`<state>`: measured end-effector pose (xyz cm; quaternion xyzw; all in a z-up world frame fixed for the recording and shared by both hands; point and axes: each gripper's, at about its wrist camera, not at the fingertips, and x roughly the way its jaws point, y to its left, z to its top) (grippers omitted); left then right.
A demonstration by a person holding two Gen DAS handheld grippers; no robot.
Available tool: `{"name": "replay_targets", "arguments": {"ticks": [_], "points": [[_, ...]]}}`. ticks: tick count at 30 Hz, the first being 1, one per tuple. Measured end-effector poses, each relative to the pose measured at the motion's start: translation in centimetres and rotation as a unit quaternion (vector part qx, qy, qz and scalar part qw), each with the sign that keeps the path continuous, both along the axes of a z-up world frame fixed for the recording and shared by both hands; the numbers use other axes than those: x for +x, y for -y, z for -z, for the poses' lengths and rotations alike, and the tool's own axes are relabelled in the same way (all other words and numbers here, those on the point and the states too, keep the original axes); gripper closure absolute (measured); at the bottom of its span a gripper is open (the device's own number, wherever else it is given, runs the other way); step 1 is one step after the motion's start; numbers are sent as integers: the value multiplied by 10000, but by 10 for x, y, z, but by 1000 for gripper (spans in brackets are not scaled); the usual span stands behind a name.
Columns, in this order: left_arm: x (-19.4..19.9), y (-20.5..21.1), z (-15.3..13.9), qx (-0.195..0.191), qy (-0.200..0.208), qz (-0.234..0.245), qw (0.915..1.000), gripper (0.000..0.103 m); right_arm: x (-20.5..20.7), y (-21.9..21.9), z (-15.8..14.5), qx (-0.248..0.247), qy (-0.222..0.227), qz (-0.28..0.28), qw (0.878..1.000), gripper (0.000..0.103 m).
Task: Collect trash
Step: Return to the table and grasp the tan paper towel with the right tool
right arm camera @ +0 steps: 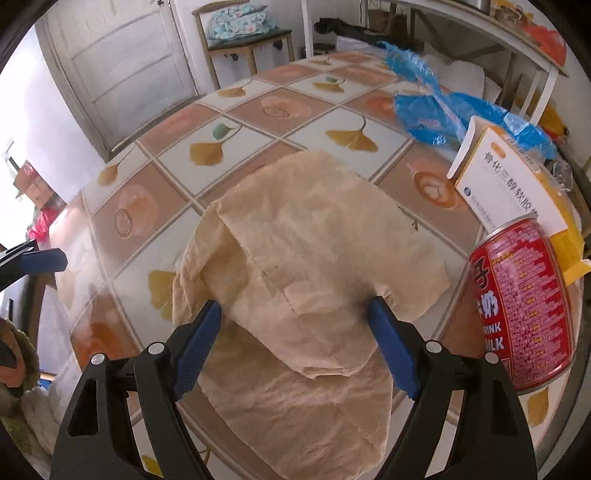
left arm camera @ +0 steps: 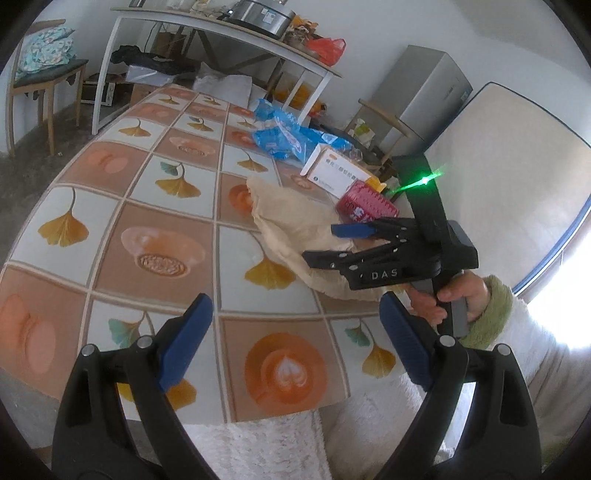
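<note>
My right gripper (right arm camera: 295, 332): jaws spread wide over the crumpled tan paper (right arm camera: 306, 258), not pinching it. My left gripper (left arm camera: 295, 339): released, empty. Table (left arm camera: 155, 221): tiled leaf-and-cup cloth; red can (right arm camera: 524, 314), medicine box (right arm camera: 506, 181), blue bag (right arm camera: 454, 110) alongside. Room: chair (left arm camera: 40, 74), white shelf (left arm camera: 221, 33).

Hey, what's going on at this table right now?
A person is clearing trash with two handheld grippers. The right gripper, jaws open, hangs over crumpled beige tissue paper, not yet gripping it. The left gripper hovers open and empty. A red milk can, medicine box and blue plastic wrapper wait nearby.
</note>
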<state>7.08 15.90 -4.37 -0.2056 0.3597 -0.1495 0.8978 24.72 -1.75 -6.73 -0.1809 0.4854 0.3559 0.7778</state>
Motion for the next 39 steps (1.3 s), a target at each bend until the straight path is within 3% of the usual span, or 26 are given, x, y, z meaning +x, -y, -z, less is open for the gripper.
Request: {"name": "replay_targets", "arguments": {"ticks": [5,16,23,25,31,39], "points": [[0,2,3,-43,-18,64,10000,15,-3,-6,1,-147,101,72,9998,28],[-11,1,1,-146,127,74,9998,15,-1,-9,-1,-232,-3,462,9987,64],[-14,0,-1,-112,190,101,9997,15,-7,-11,-1,-238,-133,591,9979,79],[-15,0,-1,-82,199,112,9997,15,-10,-12,-2,-194,-243,544,9980,86],[-16,3,-2,44,259,161,9995,15,-17,-17,-2,-20,-600,508,9969,92],[-21,6,-3,266,380,196,9987,15,-16,-15,4,539,-1688,591,9824,96]]}}
